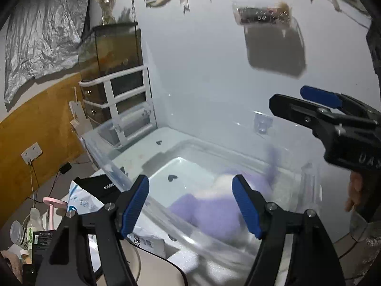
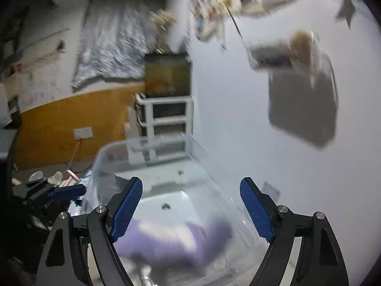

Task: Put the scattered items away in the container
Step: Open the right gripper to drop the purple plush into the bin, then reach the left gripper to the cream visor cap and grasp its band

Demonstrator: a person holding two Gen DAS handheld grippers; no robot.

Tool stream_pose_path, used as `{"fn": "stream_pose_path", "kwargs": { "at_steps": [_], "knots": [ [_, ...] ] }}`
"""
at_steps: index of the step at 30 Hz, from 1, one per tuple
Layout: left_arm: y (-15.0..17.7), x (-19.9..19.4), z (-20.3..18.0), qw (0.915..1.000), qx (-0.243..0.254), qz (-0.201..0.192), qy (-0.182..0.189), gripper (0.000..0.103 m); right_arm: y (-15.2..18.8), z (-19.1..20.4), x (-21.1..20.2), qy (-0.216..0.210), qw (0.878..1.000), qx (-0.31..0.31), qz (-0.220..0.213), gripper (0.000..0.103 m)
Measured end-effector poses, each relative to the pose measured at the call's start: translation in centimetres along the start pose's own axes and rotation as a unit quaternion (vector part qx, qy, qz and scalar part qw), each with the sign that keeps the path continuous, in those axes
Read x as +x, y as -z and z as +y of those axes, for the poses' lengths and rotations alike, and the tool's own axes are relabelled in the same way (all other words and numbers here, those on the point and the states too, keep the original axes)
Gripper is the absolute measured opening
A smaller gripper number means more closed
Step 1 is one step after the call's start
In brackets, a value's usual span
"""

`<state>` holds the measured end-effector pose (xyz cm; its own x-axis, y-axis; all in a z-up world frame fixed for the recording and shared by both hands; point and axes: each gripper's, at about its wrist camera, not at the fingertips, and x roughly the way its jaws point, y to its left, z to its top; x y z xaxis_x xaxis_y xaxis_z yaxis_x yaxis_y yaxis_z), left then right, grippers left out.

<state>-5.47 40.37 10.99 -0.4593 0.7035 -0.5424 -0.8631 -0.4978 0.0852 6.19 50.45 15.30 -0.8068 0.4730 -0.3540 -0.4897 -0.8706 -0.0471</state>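
Note:
A clear plastic container stands against the white wall. A purple and white soft item lies inside it, blurred. My left gripper is open and empty above the container's near side. My right gripper is open and empty over the same container, with the purple item below its fingers. The right gripper also shows at the right of the left wrist view, raised above the container. The left gripper shows at the left of the right wrist view.
A white shelf unit with a glass tank on top stands behind the container. A black box, a white packet, bottles and cables lie at the left. A wall socket is on the wood panel.

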Motion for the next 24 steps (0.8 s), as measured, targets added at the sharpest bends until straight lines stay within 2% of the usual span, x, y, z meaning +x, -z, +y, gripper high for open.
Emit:
{"fn": "stream_pose_path", "kwargs": {
  "at_steps": [3, 7, 8, 9, 15, 19, 24],
  "knots": [
    [0.7, -1.2, 0.1, 0.9999, 0.009, -0.008, -0.01, 0.072, 0.4, 1.6, -1.0, 0.005, 1.0, -0.03, -0.007, 0.084],
    [1.9, -3.1, 1.1, 1.0, -0.004, -0.007, -0.006, 0.072, 0.8, 3.1, -2.4, 0.001, 0.999, -0.035, -0.014, 0.085],
    [2.2, -3.8, 1.5, 0.9998, -0.007, -0.012, -0.012, 0.072, 0.8, 3.4, -2.9, -0.005, 0.999, -0.034, -0.024, 0.089],
    [2.6, -4.4, 1.9, 0.9996, -0.009, -0.016, -0.021, 0.072, 0.8, 3.7, -3.4, -0.011, 0.999, -0.034, -0.033, 0.103],
    [5.6, -9.0, 5.2, 0.9962, -0.043, -0.036, -0.067, 0.072, 1.5, 6.1, -6.9, -0.047, 0.995, -0.02, -0.081, 0.103],
    [9.0, -12.3, 8.1, 0.9904, -0.086, -0.036, -0.102, 0.072, 2.5, 7.5, -7.7, -0.099, 0.993, -0.002, -0.071, 0.103],
    [14.2, -16.2, 11.3, 0.9767, -0.123, -0.032, -0.173, 0.072, 5.3, 11.1, -7.2, -0.13, 0.99, -0.018, -0.047, 0.103]
  ]
}}
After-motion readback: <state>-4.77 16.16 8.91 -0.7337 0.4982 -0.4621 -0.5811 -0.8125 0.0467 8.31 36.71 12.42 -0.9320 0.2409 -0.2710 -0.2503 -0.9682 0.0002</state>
